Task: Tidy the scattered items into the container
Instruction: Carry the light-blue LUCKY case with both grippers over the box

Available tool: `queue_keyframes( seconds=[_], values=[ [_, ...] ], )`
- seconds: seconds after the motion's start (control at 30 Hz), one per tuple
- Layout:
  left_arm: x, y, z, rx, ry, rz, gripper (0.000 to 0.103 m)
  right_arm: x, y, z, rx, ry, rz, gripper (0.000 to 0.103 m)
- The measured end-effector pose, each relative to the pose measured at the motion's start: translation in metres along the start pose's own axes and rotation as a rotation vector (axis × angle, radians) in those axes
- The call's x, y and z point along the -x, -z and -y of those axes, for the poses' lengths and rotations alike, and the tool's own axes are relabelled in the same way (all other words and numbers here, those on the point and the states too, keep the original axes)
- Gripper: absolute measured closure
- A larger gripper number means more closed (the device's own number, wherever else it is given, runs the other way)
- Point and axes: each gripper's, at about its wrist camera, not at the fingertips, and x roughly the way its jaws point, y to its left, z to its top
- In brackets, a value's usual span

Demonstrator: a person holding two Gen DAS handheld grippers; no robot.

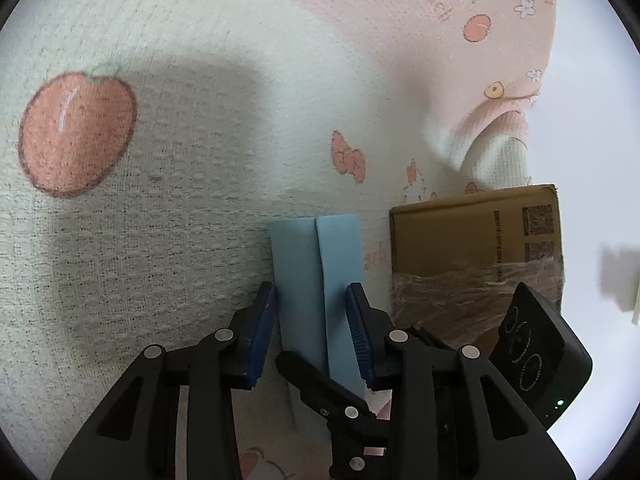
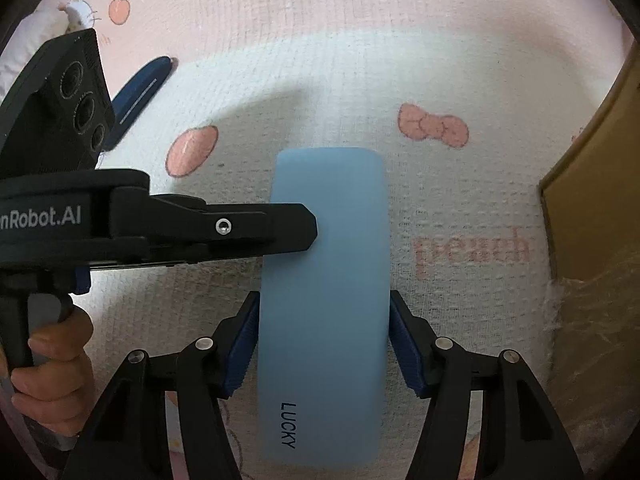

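On the peach-print blanket [image 2: 328,64], from the left: a navy case [image 2: 138,96] lies apart, the left gripper [image 1: 310,332] stands part-open astride the blue case [image 2: 324,280] without pressing it, the right gripper [image 2: 324,344] clamps that case's sides, and the cardboard box [image 1: 476,256] stands just right.

The blanket [image 2: 328,92] is a waffle-textured cream with pink bands, printed with orange-pink peaches, bows, small flowers and the pink word "peach". The case [image 2: 324,280] is pale matte blue with "LUCKY" in dark navy. The cardboard box [image 1: 476,240] is plain brown with dark printed codes. Both grippers are black with blue pads [image 2: 242,350]. A dark navy object [image 2: 138,94], perhaps another case, carries a thin pale stripe.
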Motion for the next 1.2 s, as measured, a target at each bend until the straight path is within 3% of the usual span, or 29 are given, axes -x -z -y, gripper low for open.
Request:
queue_keyframes(
  seconds=[0.17,0.63,0.73,0.93,1.03,1.2],
  values=[
    [0.024,0.001,0.028,-0.073,0.041,0.056,0.068,0.03,-0.005,-0.001,0.011,0.037,0.073,0.044],
    [0.096,0.005,0.162,-0.321,0.25,0.219,0.075,0.175,-0.029,0.013,-0.004,0.16,0.407,0.045],
    [0.099,0.002,0.185,-0.359,0.303,0.228,0.074,0.207,-0.025,0.027,-0.004,0.196,0.458,0.045],
    [0.086,-0.008,0.22,-0.364,0.392,0.183,0.074,0.231,-0.037,0.04,-0.015,0.246,0.503,0.045],
    [0.083,-0.007,0.237,-0.395,0.411,0.167,0.075,0.242,-0.035,0.053,-0.066,0.211,0.512,0.045],
    [0.075,-0.003,0.27,-0.462,0.406,0.143,0.074,0.257,-0.035,0.095,-0.244,0.024,0.501,0.045]
  ],
)
